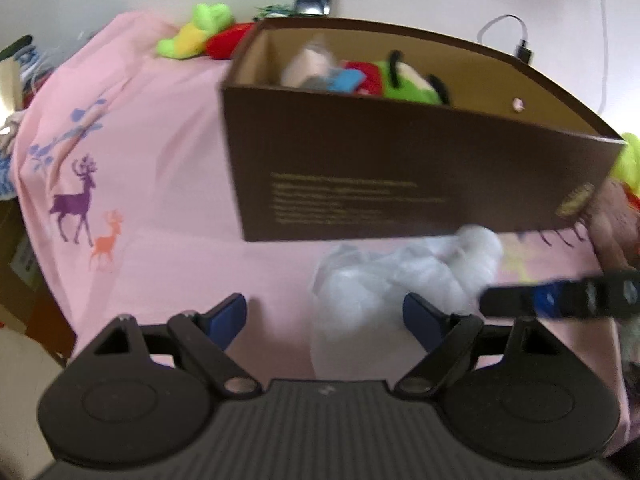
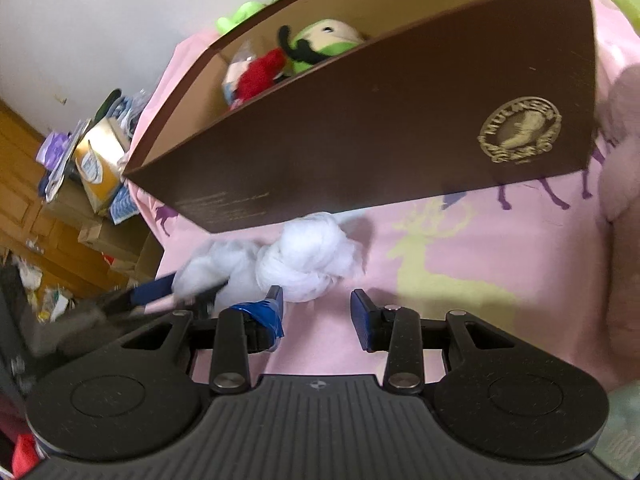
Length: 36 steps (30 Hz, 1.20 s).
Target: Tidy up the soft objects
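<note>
A brown cardboard box (image 1: 420,168) stands on a pink deer-print cloth (image 1: 152,168) and holds a green plush (image 1: 408,84), a red plush and other soft toys; it also shows in the right wrist view (image 2: 380,136). A white fluffy wad (image 1: 400,280) lies in front of the box, also in the right wrist view (image 2: 304,256). My left gripper (image 1: 324,316) is open with the wad between and just beyond its fingers. My right gripper (image 2: 316,312) is open and empty, just short of the wad.
A green and yellow plush (image 1: 200,28) and a red plush (image 1: 228,40) lie behind the box. A pinkish plush (image 2: 620,160) sits right of the box. Cluttered boxes and wooden cabinets (image 2: 80,184) stand past the cloth's left edge.
</note>
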Available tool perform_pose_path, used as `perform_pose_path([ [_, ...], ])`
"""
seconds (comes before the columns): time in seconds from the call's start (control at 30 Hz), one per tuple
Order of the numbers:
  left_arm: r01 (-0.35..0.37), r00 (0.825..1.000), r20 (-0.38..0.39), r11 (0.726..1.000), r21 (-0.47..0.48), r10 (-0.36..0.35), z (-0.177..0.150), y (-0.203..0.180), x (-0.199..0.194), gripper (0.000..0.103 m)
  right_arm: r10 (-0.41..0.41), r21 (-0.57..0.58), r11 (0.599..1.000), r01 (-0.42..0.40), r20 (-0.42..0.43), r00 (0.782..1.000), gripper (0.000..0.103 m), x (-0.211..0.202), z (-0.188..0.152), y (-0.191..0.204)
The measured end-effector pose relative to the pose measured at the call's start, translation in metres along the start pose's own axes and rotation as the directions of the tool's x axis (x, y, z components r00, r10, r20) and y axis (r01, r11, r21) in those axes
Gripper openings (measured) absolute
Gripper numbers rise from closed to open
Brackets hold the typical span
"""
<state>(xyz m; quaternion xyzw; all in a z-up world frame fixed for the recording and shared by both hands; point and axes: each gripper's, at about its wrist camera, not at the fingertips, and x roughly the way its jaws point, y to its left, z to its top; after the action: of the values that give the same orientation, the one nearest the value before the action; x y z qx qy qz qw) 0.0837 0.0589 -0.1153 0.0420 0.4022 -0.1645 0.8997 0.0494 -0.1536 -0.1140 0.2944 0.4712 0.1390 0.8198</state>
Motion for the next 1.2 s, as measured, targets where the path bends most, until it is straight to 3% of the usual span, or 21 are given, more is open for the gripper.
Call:
perform_pose_path([
  [0.2, 0.088, 0.996, -0.005, 0.994, 0.071, -0.088, -0.009, -0.027, -0.012, 0.084, -0.002, 0.033, 0.999, 0.001, 0.025, 1.000, 0.021, -0.007, 0.005, -0.011],
  [0.33, 0.082, 0.996, 0.017, 0.983, 0.167, -0.086, -0.013, -0.046, -0.020, 0.089, 0.006, 0.049, 0.999, -0.008, 0.043, 0.999, 0.021, -0.013, 0.006, -0.018],
  [0.63, 0.142, 0.990, -0.019, 0.977, 0.160, -0.141, -0.013, -0.055, -0.013, 0.091, 0.101, 0.008, 0.995, -0.101, 0.019, 0.995, 0.021, -0.011, 0.003, -0.007],
  [0.7, 0.151, 0.988, -0.025, 0.975, 0.164, -0.149, -0.014, -0.059, -0.009, 0.087, 0.094, -0.013, 0.996, -0.094, -0.005, 0.996, 0.021, -0.005, 0.001, -0.004],
  [0.97, 0.192, 0.981, -0.045, 0.964, 0.184, -0.187, -0.016, -0.073, -0.001, 0.051, 0.092, -0.003, 0.996, -0.092, -0.022, 0.996, 0.020, 0.002, 0.001, -0.008],
  [1.2, 0.198, 0.980, 0.001, 0.964, 0.180, -0.201, -0.013, -0.076, -0.018, 0.040, 0.139, -0.001, 0.990, -0.139, 0.011, 0.990, 0.015, -0.015, 0.000, -0.010],
])
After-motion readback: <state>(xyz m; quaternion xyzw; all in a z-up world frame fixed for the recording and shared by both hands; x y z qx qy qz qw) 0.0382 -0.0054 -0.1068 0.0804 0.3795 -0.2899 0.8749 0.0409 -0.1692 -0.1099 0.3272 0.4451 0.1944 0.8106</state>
